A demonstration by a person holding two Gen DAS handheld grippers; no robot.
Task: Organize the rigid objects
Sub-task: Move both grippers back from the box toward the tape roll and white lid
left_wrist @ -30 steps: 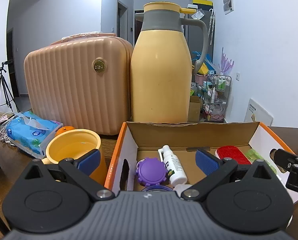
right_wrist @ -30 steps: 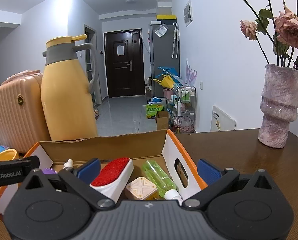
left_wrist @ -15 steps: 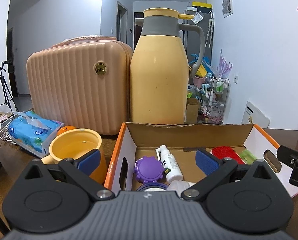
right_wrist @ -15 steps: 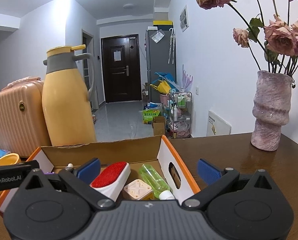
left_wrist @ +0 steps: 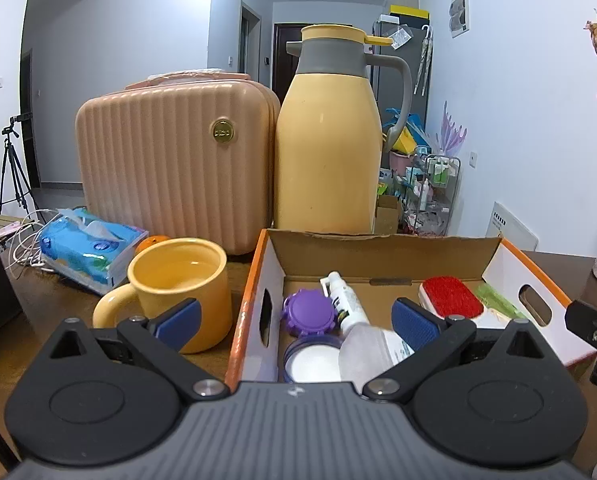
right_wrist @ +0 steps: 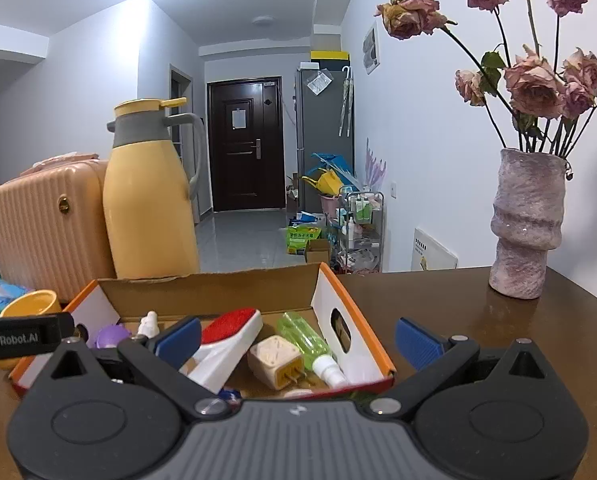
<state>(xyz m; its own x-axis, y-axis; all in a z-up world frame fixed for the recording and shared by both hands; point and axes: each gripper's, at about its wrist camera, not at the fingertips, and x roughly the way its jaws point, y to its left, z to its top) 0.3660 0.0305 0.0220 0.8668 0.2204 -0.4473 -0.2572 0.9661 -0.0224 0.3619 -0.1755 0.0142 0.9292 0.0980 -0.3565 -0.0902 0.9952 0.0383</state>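
Two tools hang spread and empty over the cardboard box (left_wrist: 382, 256) on the tabletop (right_wrist: 478, 320): the left tool (left_wrist: 294, 320) and the right tool (right_wrist: 298, 338). Inside lie a purple lid (left_wrist: 307, 312), white bottle (left_wrist: 344, 300), red brush (right_wrist: 228, 334), plug (right_wrist: 276, 362) and green bottle (right_wrist: 304, 338). Beside the box's left wall stands a yellow mug (left_wrist: 178, 284).

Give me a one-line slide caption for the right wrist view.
Open right gripper hovering at the cardboard box holding a red brush, plug adapter and green spray bottle.
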